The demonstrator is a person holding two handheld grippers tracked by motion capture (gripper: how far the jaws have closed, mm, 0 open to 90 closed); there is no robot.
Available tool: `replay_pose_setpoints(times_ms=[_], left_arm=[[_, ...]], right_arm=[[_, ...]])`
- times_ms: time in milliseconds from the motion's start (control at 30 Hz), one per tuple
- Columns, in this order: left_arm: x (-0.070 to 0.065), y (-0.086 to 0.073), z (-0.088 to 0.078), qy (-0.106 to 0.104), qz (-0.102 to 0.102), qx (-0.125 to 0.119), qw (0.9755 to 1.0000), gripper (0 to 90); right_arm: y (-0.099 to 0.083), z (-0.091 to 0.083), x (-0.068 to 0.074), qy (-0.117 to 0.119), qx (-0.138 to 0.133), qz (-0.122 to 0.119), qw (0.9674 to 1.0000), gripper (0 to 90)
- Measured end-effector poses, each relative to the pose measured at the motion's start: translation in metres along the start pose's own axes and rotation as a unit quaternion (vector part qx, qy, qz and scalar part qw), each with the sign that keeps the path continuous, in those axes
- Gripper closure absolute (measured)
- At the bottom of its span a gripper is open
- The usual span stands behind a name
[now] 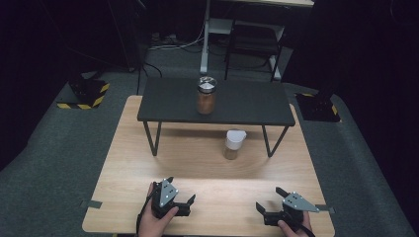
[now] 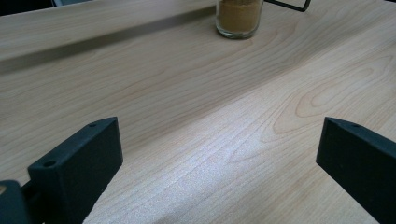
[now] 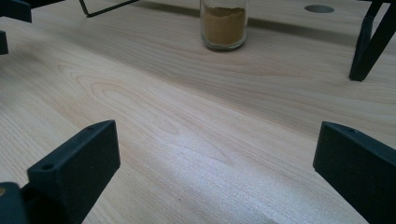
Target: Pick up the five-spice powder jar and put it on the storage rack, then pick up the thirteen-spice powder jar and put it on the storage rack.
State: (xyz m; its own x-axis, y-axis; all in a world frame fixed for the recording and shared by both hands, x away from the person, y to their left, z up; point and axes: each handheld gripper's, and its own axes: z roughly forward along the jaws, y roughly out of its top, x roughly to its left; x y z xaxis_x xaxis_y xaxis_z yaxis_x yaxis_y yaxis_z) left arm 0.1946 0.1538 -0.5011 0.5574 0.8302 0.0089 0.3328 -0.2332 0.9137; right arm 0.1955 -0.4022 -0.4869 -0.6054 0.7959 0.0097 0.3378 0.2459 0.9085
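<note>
Pale wooden table (image 1: 128, 163) — a white-capped glass spice jar (image 1: 234, 144) stands upright under the black shelf (image 1: 168, 101), ahead of both spread-jawed grippers, nearer the right gripper (image 1: 271, 210) than the left gripper (image 1: 179, 203).

A light wooden bench (image 1: 128, 163) carries a low black shelf (image 1: 247, 106) on thin metal legs along its far edge. A silver-lidded spice jar (image 1: 206, 95) stands on the shelf; a white-lidded jar (image 1: 233, 144) stands on the bench beneath the shelf's front edge.
</note>
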Motion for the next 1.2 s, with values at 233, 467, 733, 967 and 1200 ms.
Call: replay_pose_setpoints(times_ms=[233, 467, 733, 967, 1200], left_arm=[[-0.0003, -0.0009, -0.0005, -0.004, 0.007, -0.003, 1.0000, 0.9], [-0.0004, -0.0015, -0.0007, -0.003, 0.004, -0.004, 1.0000, 1.0], [0.0066, -0.0030, -0.0016, -0.013, -0.014, -0.007, 0.9998, 0.7], [0.0063, -0.0019, -0.0011, -0.015, -0.009, -0.004, 0.9998, 0.6], [0.0030, -0.0011, -0.0006, -0.011, 0.002, -0.002, 0.9999, 0.6]], right_arm=[[0.0005, 0.0004, -0.0017, 0.001, 0.001, 0.006, 1.0000, 0.3], [0.0006, 0.0004, -0.0007, -0.002, 0.002, 0.005, 1.0000, 0.3], [0.0020, 0.0012, -0.0003, -0.003, 0.006, 0.006, 1.0000, 0.3], [0.0014, 0.0008, 0.0008, -0.007, 0.004, 0.011, 0.9999, 0.3], [0.0014, 0.0005, 0.0027, -0.008, 0.005, 0.006, 0.9999, 0.3]])
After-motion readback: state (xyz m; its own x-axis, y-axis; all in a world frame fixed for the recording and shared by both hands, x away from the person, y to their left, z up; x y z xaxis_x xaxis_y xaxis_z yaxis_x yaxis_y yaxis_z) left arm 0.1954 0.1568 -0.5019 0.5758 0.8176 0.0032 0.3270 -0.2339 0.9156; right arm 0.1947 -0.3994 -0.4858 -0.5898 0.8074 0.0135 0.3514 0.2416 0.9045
